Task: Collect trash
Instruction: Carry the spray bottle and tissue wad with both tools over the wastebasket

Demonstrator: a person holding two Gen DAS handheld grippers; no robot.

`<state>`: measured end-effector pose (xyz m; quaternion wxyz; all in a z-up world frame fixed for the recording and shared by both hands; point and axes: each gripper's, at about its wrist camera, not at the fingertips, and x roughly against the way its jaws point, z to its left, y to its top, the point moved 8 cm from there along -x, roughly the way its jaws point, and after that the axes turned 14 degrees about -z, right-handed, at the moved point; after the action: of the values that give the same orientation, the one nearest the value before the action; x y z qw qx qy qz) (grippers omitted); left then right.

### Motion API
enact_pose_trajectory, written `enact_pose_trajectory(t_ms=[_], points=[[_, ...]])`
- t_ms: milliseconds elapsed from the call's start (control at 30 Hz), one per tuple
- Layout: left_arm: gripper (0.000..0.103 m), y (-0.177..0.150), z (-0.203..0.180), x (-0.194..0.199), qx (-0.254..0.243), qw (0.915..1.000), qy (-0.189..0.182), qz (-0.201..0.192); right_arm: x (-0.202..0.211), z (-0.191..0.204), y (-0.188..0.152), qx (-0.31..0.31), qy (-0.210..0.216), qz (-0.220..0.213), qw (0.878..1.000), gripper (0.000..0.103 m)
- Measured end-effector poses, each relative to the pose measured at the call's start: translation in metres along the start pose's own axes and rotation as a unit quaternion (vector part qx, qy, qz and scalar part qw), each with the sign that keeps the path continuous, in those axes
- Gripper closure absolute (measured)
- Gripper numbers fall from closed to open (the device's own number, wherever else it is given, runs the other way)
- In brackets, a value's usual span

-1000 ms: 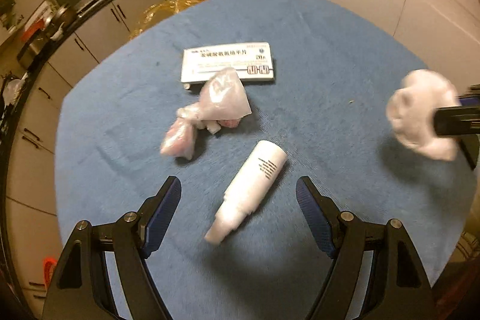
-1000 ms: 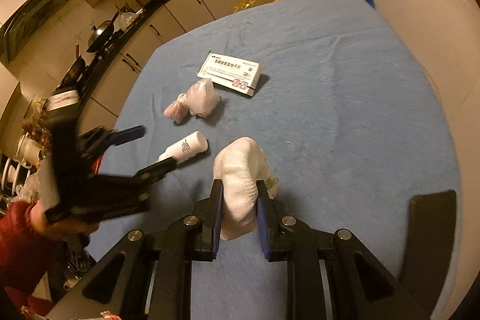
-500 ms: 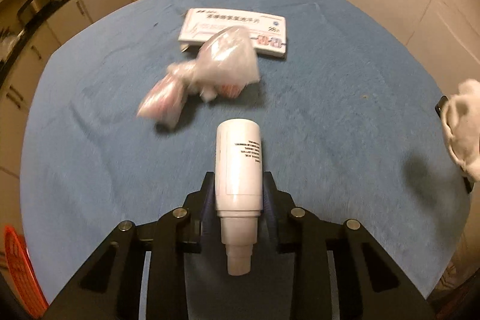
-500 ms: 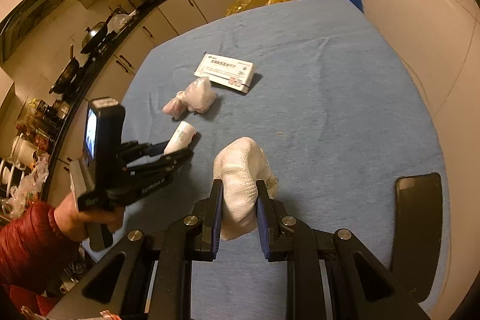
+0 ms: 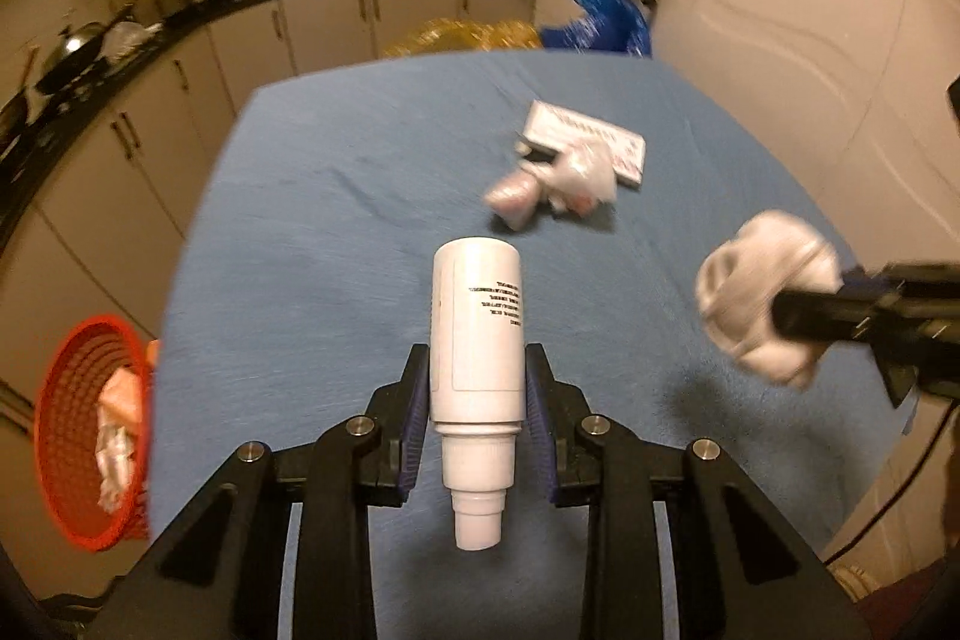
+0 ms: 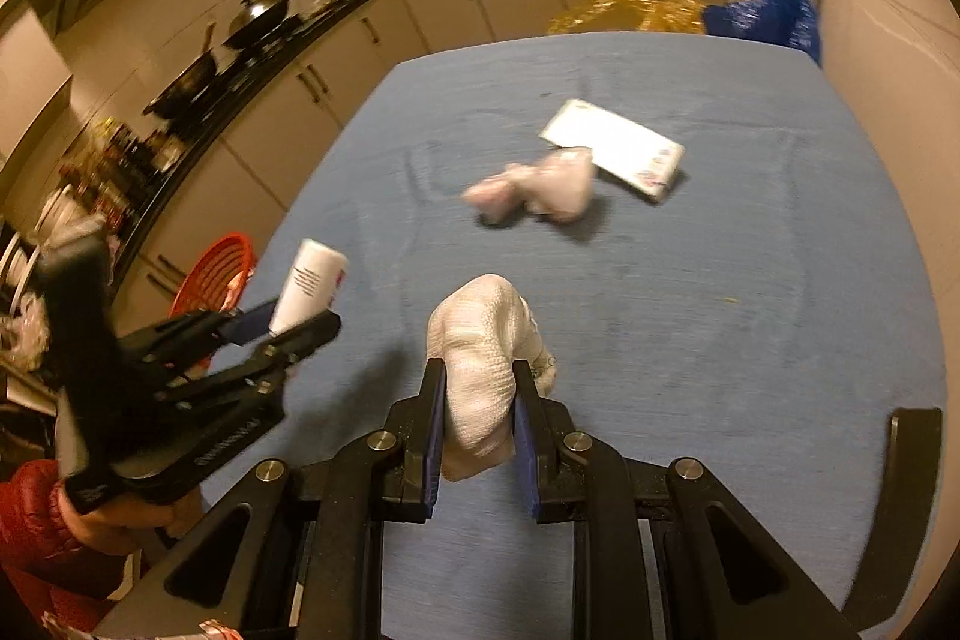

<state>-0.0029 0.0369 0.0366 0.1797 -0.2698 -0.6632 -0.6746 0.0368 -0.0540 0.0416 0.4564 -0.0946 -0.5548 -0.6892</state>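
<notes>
My left gripper (image 5: 477,379) is shut on a white plastic bottle (image 5: 477,328), lifted above the blue table cloth (image 5: 312,244), nozzle end toward the camera. In the right wrist view the same bottle (image 6: 309,289) shows at the left, held in that gripper (image 6: 288,325). My right gripper (image 6: 477,382) is shut on a crumpled white tissue wad (image 6: 480,340); the left wrist view shows the wad (image 5: 762,292) at the right. A knotted clear plastic bag (image 5: 558,184) and a flat white medicine box (image 5: 591,142) lie on the cloth. A red mesh basket (image 5: 78,430) with scraps stands off the table's left edge.
Kitchen cabinets and a cluttered counter (image 6: 312,16) run along the left and back. A blue bag (image 5: 606,19) and a yellow bag (image 5: 462,37) sit beyond the table's far edge. A wall (image 5: 810,40) borders the right side. A person's red sleeve (image 6: 30,514) shows at lower left.
The left gripper closed on the white bottle and lifted it off the cloth, swinging left so the red basket came into view. The right gripper moved left and up with the tissue wad.
</notes>
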Motion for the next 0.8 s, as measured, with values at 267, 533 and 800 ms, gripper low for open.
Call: enact_pose_trajectory(t_ms=[267,533,800], points=[[0.074,0.013,0.045,0.038,0.024,0.9985,0.036,-0.032,-0.011,0.049,-0.002,0.03,0.021,0.004,0.999,0.081],[0.074,0.006,0.069,0.051,0.039,0.9975,0.047,-0.035,-0.017,0.071,-0.005,0.041,0.027,0.008,0.999,0.081],[0.074,0.002,0.079,0.057,0.061,0.996,0.051,-0.041,-0.023,0.073,-0.01,0.042,0.026,0.022,0.999,0.081]])
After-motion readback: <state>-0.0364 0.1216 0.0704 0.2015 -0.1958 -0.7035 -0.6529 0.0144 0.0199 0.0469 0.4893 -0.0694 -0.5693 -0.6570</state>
